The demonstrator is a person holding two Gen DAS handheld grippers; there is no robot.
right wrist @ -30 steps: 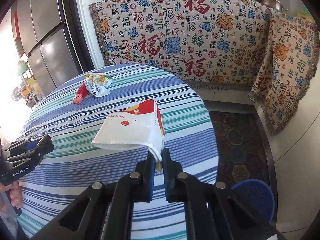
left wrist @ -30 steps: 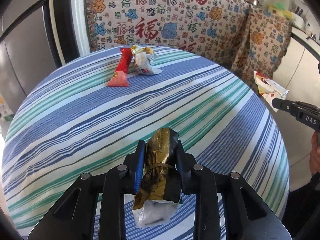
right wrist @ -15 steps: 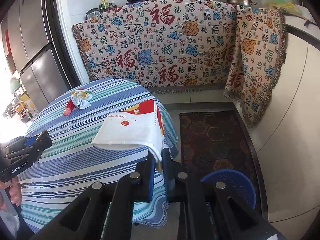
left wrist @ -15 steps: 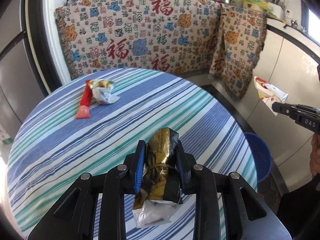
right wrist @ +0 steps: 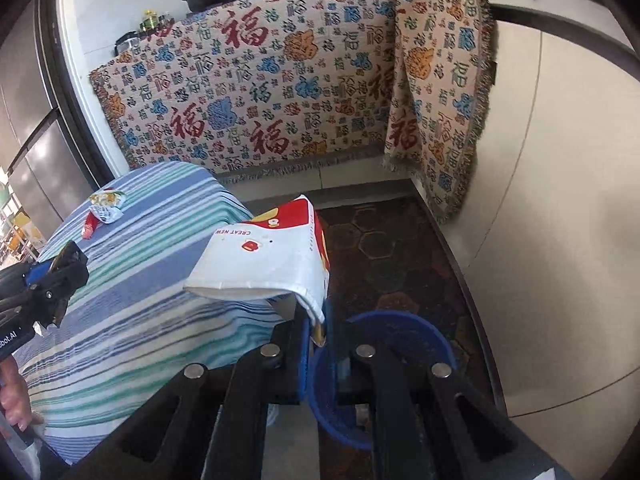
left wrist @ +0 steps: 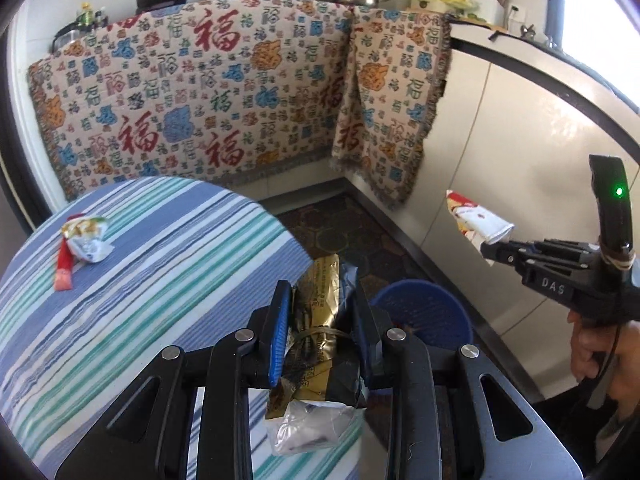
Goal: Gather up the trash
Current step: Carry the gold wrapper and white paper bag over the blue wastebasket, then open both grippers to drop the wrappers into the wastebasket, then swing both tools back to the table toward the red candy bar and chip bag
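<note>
Pinching gold wrapper [left wrist: 320,320] in left gripper [left wrist: 320,304], long axis along fingers; right gripper [right wrist: 318,320] clamped on white-red bag [right wrist: 272,264] corner, bag lying flat, above blue bin [right wrist: 420,344].

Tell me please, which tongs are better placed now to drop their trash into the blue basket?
Right, probably. The right tongs hold the white and red paper bag almost over the blue basket. The left tongs, gripping the gold wrapper, are at the striped table edge, short of the basket.
</note>
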